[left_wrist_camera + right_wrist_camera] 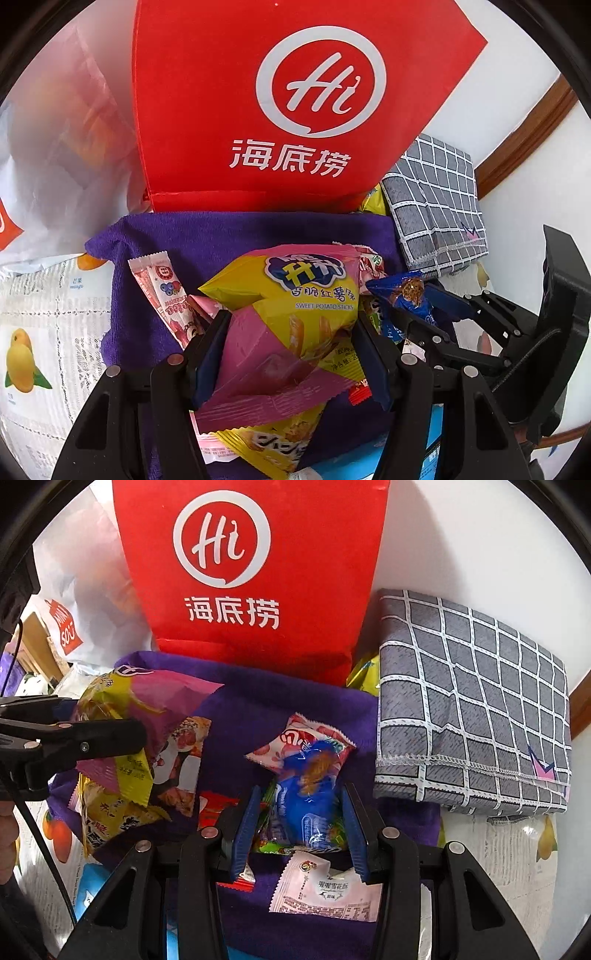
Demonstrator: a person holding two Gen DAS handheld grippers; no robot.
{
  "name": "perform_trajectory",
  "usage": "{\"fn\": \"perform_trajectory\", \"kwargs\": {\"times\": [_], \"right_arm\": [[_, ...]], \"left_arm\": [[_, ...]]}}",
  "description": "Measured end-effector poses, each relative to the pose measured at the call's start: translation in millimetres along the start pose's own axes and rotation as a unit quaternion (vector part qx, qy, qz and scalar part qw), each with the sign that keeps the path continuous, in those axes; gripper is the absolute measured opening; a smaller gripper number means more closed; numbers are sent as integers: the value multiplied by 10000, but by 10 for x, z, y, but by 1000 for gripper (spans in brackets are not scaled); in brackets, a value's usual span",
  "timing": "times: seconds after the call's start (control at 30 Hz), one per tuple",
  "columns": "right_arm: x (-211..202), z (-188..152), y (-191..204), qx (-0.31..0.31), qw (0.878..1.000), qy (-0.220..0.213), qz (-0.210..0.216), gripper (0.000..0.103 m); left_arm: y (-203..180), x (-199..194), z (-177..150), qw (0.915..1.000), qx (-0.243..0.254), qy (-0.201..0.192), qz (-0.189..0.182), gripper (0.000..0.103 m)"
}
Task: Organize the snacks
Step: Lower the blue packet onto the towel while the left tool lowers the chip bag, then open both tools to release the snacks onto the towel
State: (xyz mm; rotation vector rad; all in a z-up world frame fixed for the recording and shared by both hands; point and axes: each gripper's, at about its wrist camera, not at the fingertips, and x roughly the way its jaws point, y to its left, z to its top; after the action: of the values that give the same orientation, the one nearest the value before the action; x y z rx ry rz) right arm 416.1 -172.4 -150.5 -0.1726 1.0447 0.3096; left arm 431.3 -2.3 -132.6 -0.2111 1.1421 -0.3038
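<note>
Step in hand: pick-up of snacks from the purple cloth [236,701] ahead of sorting.

The left gripper [291,354] is clamped on the sweet potato sticks bag [295,314], both pads pressing its sides, and holds it above the cloth. The bag's long axis runs roughly upright in the left wrist view, printed face toward the camera.

The right gripper [301,834] is closed on the blue cookie packet [310,797], which lies among other wrappers on the cloth. Its long axis points away from the camera, toward the red bag [255,583].

Judged next move: lift the packet clear without dragging neighbouring wrappers, then carry both items to a destination, probably the red bag.
</note>
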Motion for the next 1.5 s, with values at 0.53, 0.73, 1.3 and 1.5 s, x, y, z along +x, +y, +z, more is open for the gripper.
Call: {"fn": "perform_trajectory", "kwargs": {"times": [0.53,0.73,1.3,1.5], "right_arm": [[-49,4,-18,48,9999,136,-1,46],[-251,-5,-15,116,9998,-87,-108,54],[-511,-237,78,341,9988,23,-350,63],[-547,-359,110,427,9984,129,-338,63]], "left_arm": [[-9,-23,1,10000,12,51,32,65],[-53,-73,-10,9999,46,48,121,65],[-215,-398,-58,9994,254,-94,214,78],[-279,-557,-97,9993,330,-176,96,81]]}}
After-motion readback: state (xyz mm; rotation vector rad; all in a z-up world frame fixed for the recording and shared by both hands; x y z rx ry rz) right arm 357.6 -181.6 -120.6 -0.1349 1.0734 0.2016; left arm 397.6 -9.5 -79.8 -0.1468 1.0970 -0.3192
